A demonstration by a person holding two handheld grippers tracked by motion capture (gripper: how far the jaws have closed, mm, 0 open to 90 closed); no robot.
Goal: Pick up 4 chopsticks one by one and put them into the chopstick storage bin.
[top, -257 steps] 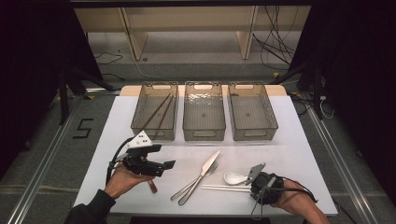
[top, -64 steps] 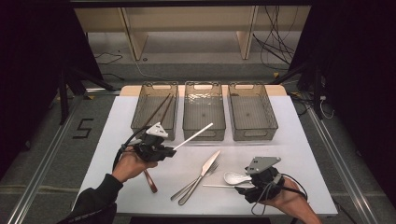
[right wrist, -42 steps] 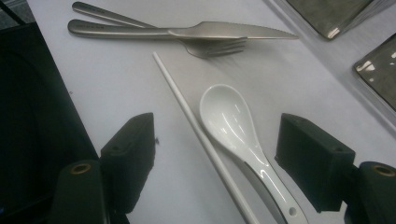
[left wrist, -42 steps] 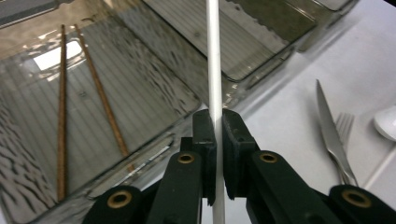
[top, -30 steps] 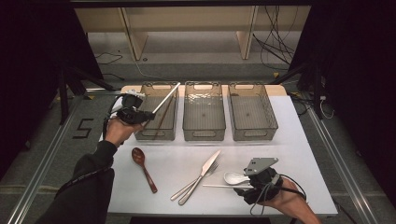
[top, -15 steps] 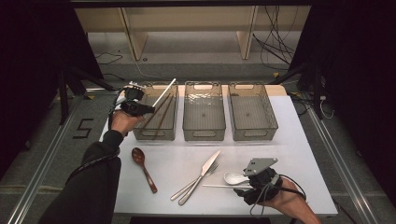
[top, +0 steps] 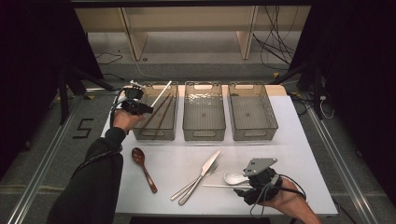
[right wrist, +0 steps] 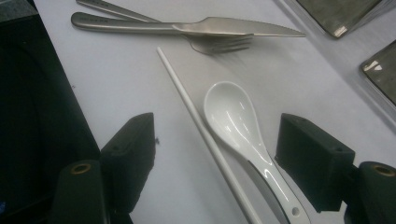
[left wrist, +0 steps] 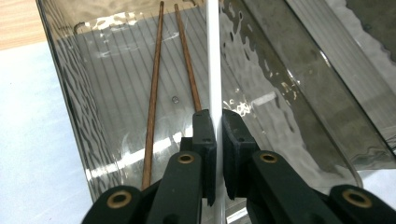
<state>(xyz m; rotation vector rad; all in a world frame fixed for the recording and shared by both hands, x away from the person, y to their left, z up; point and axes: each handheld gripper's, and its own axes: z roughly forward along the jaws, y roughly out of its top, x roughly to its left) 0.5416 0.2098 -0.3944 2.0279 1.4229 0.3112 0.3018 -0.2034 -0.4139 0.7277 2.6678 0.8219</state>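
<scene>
My left gripper (top: 140, 107) (left wrist: 216, 123) is shut on a white chopstick (top: 161, 94) (left wrist: 213, 51), holding it over the left bin (top: 140, 134) (left wrist: 88, 135). Two brown chopsticks (top: 159, 114) (left wrist: 154, 93) lie inside that bin. My right gripper (top: 254, 183) (right wrist: 217, 140) stands open low over the table's front right, its jaws on either side of a white ceramic spoon (top: 234, 178) (right wrist: 238, 126) and a second white chopstick (top: 219, 186) (right wrist: 196, 116). Neither of them is touched by the pads.
Two more smoky plastic bins, middle (top: 204, 133) and right (top: 252, 133), stand beside the left one. A wooden spoon (top: 143, 168) lies front left. A steel knife (top: 203, 175) (right wrist: 187, 27) and fork (top: 189, 185) (right wrist: 219, 44) lie crossed at the front centre of the white table (top: 299, 154).
My left gripper has carried the white chopstick from above the table's left edge rightward and lower, over the left bin. The right gripper has stayed still.
</scene>
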